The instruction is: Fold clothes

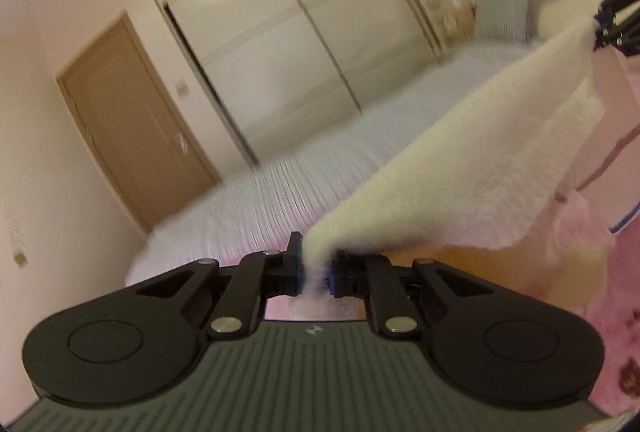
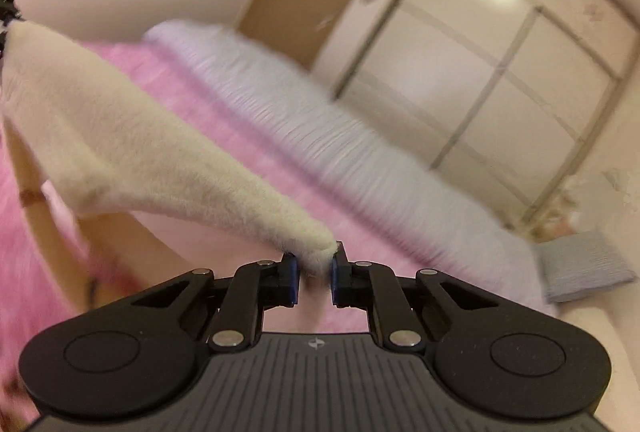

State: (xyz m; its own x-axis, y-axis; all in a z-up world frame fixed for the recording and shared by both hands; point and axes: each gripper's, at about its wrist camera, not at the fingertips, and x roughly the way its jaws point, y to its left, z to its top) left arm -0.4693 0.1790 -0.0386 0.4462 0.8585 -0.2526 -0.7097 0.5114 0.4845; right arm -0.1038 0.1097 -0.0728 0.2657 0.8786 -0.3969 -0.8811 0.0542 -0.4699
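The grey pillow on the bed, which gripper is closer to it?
Probably the right gripper. The grey pillow lies just off to its right side, while from the left gripper the pillow sits far beyond the held cream garment.

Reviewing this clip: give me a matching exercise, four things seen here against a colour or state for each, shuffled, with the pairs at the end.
Things:
1. fleece garment
2. left gripper
3. door
4. bed cover

Descriptions:
A. brown, closed
B. pale lavender, ribbed
C. cream, lifted and stretched between two grippers
D. shut on a corner of fleece, black with blue pads

The right gripper grips the garment's other end, so C rests on both wrist views.

Pairs: 1-C, 2-D, 3-A, 4-B
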